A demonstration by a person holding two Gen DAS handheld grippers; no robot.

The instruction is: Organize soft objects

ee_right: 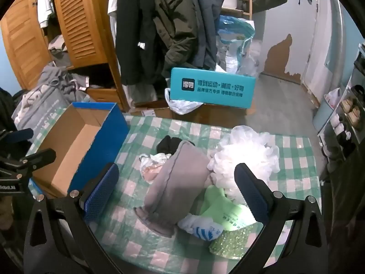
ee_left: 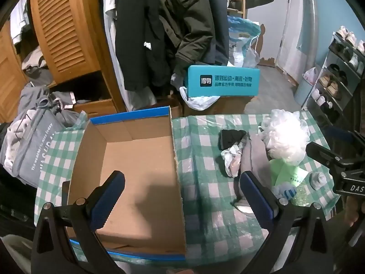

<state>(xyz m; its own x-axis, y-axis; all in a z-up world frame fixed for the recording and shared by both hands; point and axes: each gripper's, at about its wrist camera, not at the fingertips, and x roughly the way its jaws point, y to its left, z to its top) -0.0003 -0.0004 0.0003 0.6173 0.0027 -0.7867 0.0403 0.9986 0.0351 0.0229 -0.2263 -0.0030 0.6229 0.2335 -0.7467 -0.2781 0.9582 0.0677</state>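
An empty cardboard box with blue sides point(ee_left: 136, 171) point(ee_right: 75, 141) sits on the left of the green checked tablecloth point(ee_left: 200, 182) point(ee_right: 141, 239). To its right lies a pile of soft things: a grey cloth point(ee_right: 178, 182) point(ee_left: 253, 157), a black sock point(ee_right: 168, 145) point(ee_left: 230, 137), a white mesh puff point(ee_right: 246, 155) point(ee_left: 285, 137), a crumpled white bag point(ee_right: 151, 164) point(ee_left: 231, 159), a green packet point(ee_right: 225, 210) point(ee_left: 287, 173) and a white-and-blue sock point(ee_right: 203, 228) point(ee_left: 285, 191). My left gripper point(ee_left: 182, 194) is open above the box's right wall. My right gripper point(ee_right: 176, 189) is open and empty over the grey cloth.
A teal box point(ee_left: 223, 81) point(ee_right: 212, 88) stands on cartons behind the table. Coats point(ee_right: 159, 22) hang beside a wooden wardrobe point(ee_right: 75, 22). A grey laundry bag point(ee_left: 29, 146) sits at the left, a shoe rack point(ee_left: 337, 68) at the right.
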